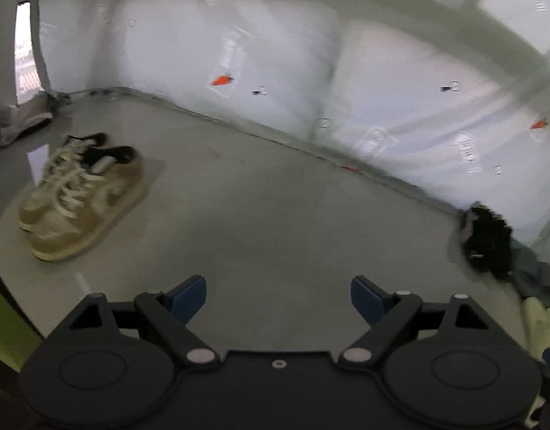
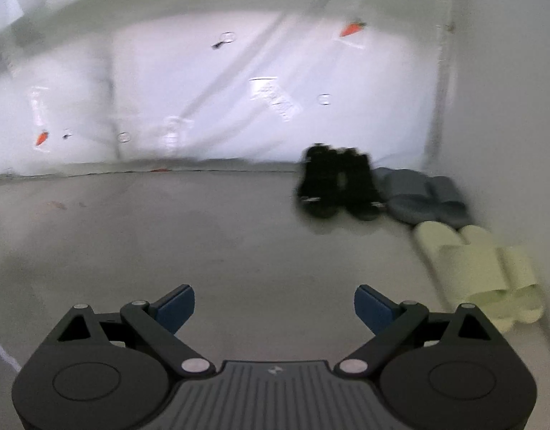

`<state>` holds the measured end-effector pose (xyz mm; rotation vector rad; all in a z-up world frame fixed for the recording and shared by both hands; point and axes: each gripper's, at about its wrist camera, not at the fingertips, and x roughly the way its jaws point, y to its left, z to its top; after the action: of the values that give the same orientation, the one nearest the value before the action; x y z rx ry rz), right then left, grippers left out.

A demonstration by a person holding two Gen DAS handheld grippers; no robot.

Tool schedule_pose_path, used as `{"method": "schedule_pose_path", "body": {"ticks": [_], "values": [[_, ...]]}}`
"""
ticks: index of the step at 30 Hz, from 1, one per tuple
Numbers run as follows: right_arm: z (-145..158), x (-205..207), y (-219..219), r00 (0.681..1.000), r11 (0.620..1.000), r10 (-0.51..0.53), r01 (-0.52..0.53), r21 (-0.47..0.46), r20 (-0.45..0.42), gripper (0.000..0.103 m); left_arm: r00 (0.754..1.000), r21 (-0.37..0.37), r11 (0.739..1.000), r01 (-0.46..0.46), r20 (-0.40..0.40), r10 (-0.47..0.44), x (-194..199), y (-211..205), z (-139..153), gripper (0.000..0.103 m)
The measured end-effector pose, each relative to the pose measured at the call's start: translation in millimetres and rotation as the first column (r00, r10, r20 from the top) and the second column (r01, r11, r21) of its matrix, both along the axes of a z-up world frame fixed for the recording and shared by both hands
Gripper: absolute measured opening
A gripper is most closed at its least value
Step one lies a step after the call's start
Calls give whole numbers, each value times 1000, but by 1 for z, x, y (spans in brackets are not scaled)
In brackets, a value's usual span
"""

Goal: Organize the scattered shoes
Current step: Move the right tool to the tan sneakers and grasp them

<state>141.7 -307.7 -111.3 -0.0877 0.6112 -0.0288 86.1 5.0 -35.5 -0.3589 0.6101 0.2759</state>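
— Shoes, where? Tan sneakers (image 1: 82, 193) sit well left of the black pair (image 2: 337, 186).
— Beside black: grey slippers (image 2: 423, 195), then pale-green slides (image 2: 479, 268). Left gripper (image 1: 278, 299) and right gripper (image 2: 274, 308) spread, empty.

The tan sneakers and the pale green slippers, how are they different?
The tan sneakers have white laces and closed tops; the pale green slippers have none, only a wide band with open ends. The sneakers sit alone on open floor; the slippers lie beside grey slippers near the wall. Both pairs sit side by side, and neither is held.
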Motion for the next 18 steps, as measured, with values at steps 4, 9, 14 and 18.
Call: {"method": "schedule_pose_path", "body": {"ticks": [4,9,14,18], "values": [[-4,7,78,1000,999,-10,10,32,-19,96,1000,36,999,10,-6,-10,-11,76,-7,88],[0,15,213,997,988,42,-31,150,-67,96,1000,41,999,-22,16,22,-21,189,-7,88],[13,25,346,987,952,149,-125,281,-66,96,997,94,994,-62,47,57,-4,308,-29,88],[33,31,424,974,914,224,-198,355,-33,96,998,96,994,-53,43,49,5,362,-31,89]]}}
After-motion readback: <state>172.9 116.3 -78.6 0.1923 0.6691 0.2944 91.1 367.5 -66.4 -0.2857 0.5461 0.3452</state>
